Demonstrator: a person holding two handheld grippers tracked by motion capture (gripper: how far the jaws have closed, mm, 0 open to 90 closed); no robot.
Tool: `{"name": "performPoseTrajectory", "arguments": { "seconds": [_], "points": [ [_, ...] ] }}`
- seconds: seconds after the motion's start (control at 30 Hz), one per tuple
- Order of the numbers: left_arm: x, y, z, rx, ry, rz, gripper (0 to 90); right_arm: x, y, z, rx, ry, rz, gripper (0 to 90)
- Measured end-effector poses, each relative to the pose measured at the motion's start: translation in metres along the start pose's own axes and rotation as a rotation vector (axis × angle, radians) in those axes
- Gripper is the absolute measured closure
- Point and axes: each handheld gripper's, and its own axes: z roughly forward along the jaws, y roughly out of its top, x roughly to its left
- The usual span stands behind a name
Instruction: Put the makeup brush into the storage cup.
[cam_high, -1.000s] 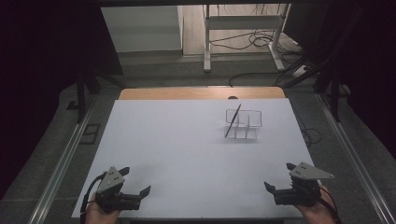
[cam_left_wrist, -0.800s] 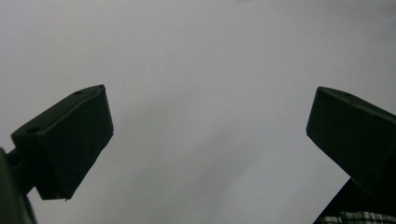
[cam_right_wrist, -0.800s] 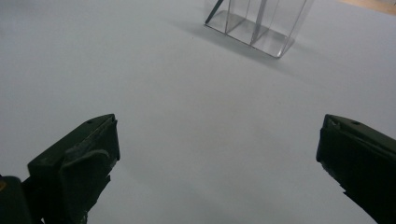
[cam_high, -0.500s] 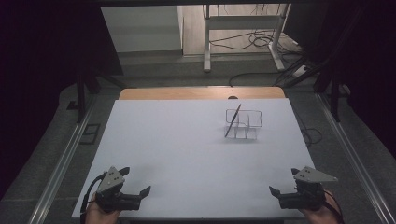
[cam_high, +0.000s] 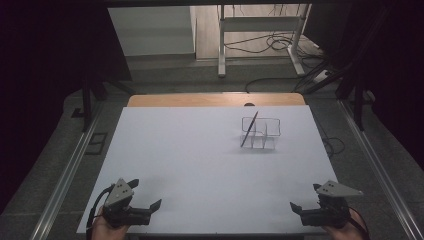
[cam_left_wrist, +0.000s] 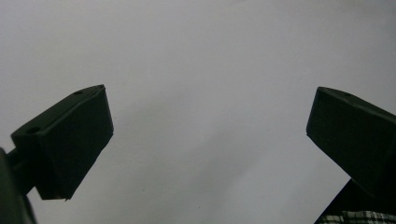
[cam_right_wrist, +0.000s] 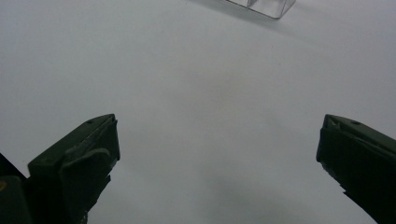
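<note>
**Wide-spread jaws over bare white table**

The left gripper (cam_left_wrist: 205, 135) looks down along its two black jaws, which stand far apart with nothing between them. One jaw rises from the lower left corner, its blunt tip tilted inward, two small holes showing on its upper face. The other enters from the lower right edge. Behind and between them lies the white table surface (cam_left_wrist: 201, 60), plain and evenly lit. At the bottom right corner, just under the right-hand jaw, a strip of checked fabric (cam_left_wrist: 364, 217) peeks in.
</note>
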Motion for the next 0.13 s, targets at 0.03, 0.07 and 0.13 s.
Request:
{"name": "performPoseTrajectory", "arguments": {
  "seconds": [0.03,0.07,0.13],
  "points": [
    [-0.0001,0.0001,0.0001,0.001,0.000,0.000,1.2,0.0000,0.0000,0.0000,0.000,0.000,0.000,0.0],
    [-0.0001,0.0003,0.0002,0.001,0.001,0.000,1.2,0.0001,0.0000,0.0002,0.002,-0.001,-0.001,0.0],
    [-0.0003,0.0009,0.0006,-0.001,0.001,0.001,1.2,-0.0001,-0.0002,0.0005,0.007,0.000,-0.005,0.0]
  ]
}}
